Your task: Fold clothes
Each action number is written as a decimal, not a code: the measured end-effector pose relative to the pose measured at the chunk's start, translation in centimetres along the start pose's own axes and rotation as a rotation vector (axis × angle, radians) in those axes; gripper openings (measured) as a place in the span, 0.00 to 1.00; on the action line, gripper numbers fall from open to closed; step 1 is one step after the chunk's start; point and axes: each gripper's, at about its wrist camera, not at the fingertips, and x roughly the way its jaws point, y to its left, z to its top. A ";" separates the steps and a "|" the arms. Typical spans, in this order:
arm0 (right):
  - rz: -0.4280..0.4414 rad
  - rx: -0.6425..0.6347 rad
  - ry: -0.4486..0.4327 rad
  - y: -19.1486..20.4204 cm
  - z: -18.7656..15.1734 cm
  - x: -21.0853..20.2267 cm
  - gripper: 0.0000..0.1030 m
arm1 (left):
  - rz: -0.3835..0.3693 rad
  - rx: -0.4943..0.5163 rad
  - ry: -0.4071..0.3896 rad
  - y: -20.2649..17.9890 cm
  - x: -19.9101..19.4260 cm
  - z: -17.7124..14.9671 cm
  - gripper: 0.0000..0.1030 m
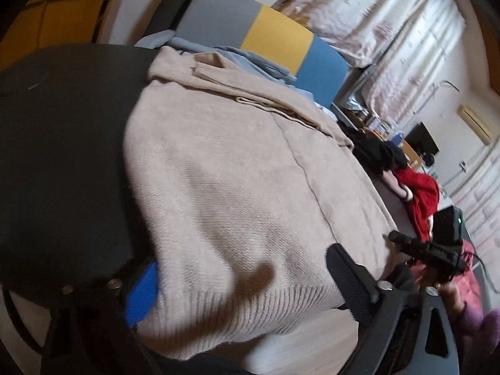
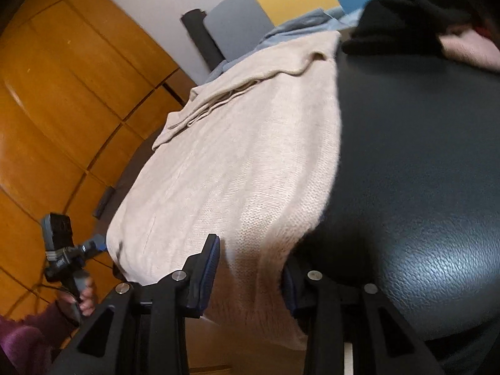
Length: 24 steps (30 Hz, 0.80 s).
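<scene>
In the left wrist view the left gripper (image 1: 243, 284) sits at the bottom of the frame with its jaws wide apart. The blue pad of one finger (image 1: 142, 293) shows at lower left and the other black finger at lower right. The ribbed hem of the beige sweater (image 1: 225, 168) lies between them, but the pads do not press on it. The sweater fills the middle of the frame, spread flat on a dark surface (image 1: 62, 156), with one sleeve folded across it at the top. At far right the right gripper (image 1: 428, 250) shows small, held by a hand (image 1: 453, 293) in a purple sleeve; its tips reach the sweater's right edge, blurred.

In the right wrist view the right gripper (image 2: 250, 278) rises from the bottom centre, its jaws partway together with the sweater's (image 2: 237, 162) hem running between the blue pads. Whether they pinch the knit or only straddle it I cannot tell; the cloth there is smeared by motion. At lower left the left gripper (image 2: 93, 247) appears, gripped by a hand (image 2: 86, 297), its tips at the sweater's lower left corner.

No containers show. A heap of black (image 1: 378, 153) and red clothes (image 1: 422, 197) lies right of the sweater in the left wrist view, partly cut off. A blue cloth (image 1: 250, 59) lies behind the sweater.
</scene>
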 end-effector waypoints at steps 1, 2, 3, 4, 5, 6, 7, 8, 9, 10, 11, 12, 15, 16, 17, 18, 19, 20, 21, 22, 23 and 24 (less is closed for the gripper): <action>0.026 0.010 -0.003 -0.1 0.1 0.1 0.35 | 0.005 -0.011 -0.003 0.1 -0.1 0.0 0.81; 0.059 0.025 -0.005 -0.3 0.2 0.1 0.35 | 0.004 -0.016 -0.005 0.2 -0.2 -0.1 0.79; 0.076 0.031 -0.004 -0.4 0.2 0.1 0.35 | 0.004 -0.019 -0.005 0.4 -0.3 -0.1 0.75; 0.075 0.024 0.001 -0.3 0.3 0.3 0.35 | 0.006 -0.016 -0.005 0.5 -0.4 -0.1 0.72; 0.069 0.012 0.008 -0.1 0.4 0.4 0.35 | 0.008 -0.014 -0.006 0.6 -0.4 0.0 0.70; 0.065 0.002 0.013 0.0 0.4 0.5 0.36 | 0.008 -0.015 -0.005 0.7 -0.3 0.0 0.68; 0.063 -0.008 0.017 0.2 0.4 0.5 0.37 | 0.013 -0.010 -0.002 0.6 -0.2 0.2 0.68; 0.059 -0.020 0.022 0.4 0.4 0.6 0.38 | 0.025 0.002 0.003 0.4 0.1 0.5 0.68; 0.053 -0.030 0.030 0.5 0.5 0.7 0.38 | 0.037 0.018 0.009 0.2 0.3 0.7 0.66; 0.049 -0.032 0.037 0.6 0.5 0.7 0.38 | 0.048 0.031 0.014 0.0 0.6 0.9 0.55; 0.046 -0.024 0.042 0.6 0.6 0.7 0.38 | 0.056 0.031 0.019 0.0 0.9 0.9 0.47; 0.043 -0.013 0.047 0.5 0.7 0.8 0.38 | 0.065 0.030 0.023 -0.1 1.2 0.9 0.34; 0.022 -0.010 0.042 0.7 0.5 0.8 0.37 | 0.056 -0.007 0.000 0.7 1.3 0.8 0.27; 0.001 -0.018 0.040 0.8 0.4 0.8 0.32 | 0.055 -0.013 -0.008 0.9 1.2 0.7 0.24; -0.052 -0.034 0.041 1.1 0.3 0.8 0.17 | 0.058 -0.016 -0.012 1.1 1.1 0.6 0.23; -0.085 -0.044 0.045 1.2 0.3 0.9 0.14 | 0.066 -0.017 -0.012 1.1 1.1 0.5 0.19; -0.092 -0.044 0.049 1.3 0.4 1.0 0.14 | 0.071 -0.020 -0.008 1.2 1.0 0.5 0.14; -0.089 -0.032 0.055 1.3 0.6 1.0 0.12 | 0.065 -0.031 0.001 1.4 0.9 0.6 0.12; -0.061 -0.008 0.062 1.0 0.7 0.9 0.11 | 0.048 -0.045 0.013 1.5 0.7 0.6 0.08; -0.023 0.019 0.069 0.7 0.8 0.8 0.11 | 0.032 -0.059 0.024 1.7 0.5 0.5 0.07; 0.030 0.049 0.071 0.3 0.8 0.5 0.11 | 0.021 -0.067 0.029 1.9 0.0 0.4 0.07; 0.084 0.073 0.063 -0.1 0.7 0.0 0.11 | 0.011 -0.073 0.033 2.0 -0.5 0.2 0.07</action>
